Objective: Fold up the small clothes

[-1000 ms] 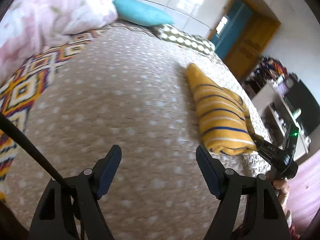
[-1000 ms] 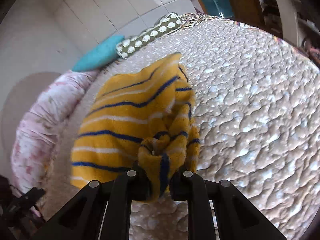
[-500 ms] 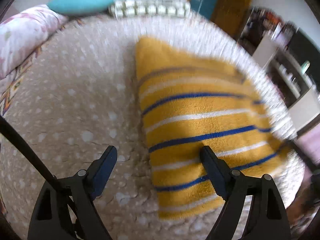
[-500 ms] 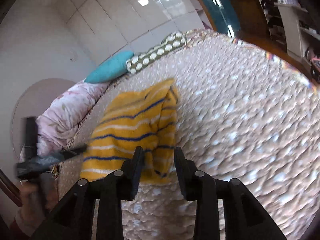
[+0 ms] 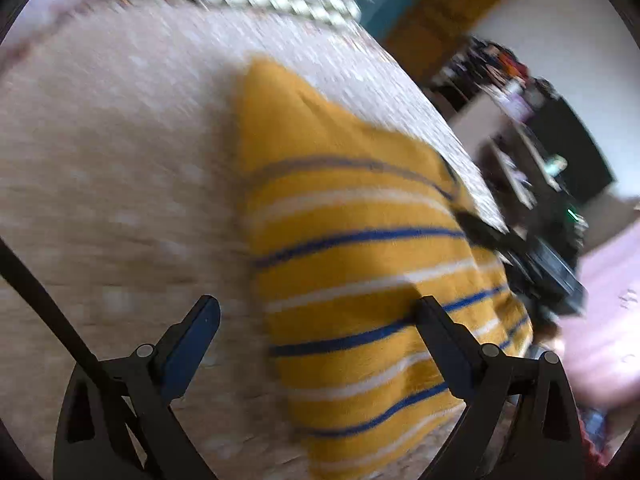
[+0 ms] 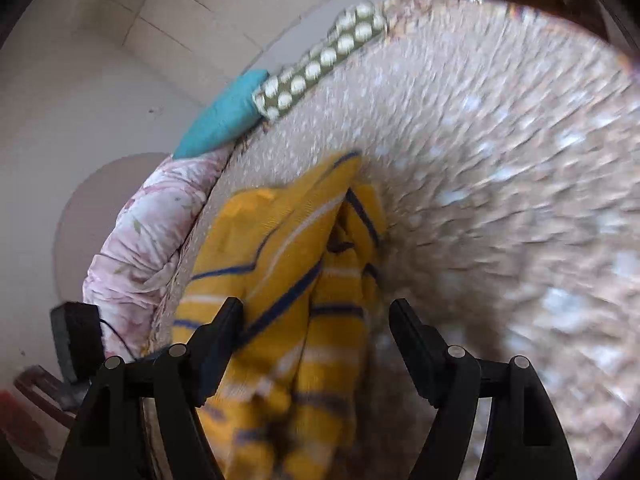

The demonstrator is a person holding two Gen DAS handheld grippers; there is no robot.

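Note:
A yellow garment with blue and white stripes [image 5: 360,264] lies folded on the beige dotted bedspread [image 5: 120,160]. My left gripper [image 5: 316,312] is open above its near left edge, the right finger over the cloth. In the right wrist view the same garment [image 6: 288,280] lies bunched between and beyond the fingers. My right gripper [image 6: 316,316] is open wide and holds nothing; it also shows as a dark shape in the left wrist view [image 5: 536,264] at the garment's right edge. Both views are motion-blurred.
A teal pillow [image 6: 224,116] and a green dotted pillow [image 6: 320,60] lie at the bed's far end. A pink floral quilt [image 6: 148,232] is bunched along the left side. Shelves and a dark screen [image 5: 560,140] stand beyond the bed's right edge.
My right gripper let go of the garment and opened wide. My left gripper swung right over the garment and stayed open.

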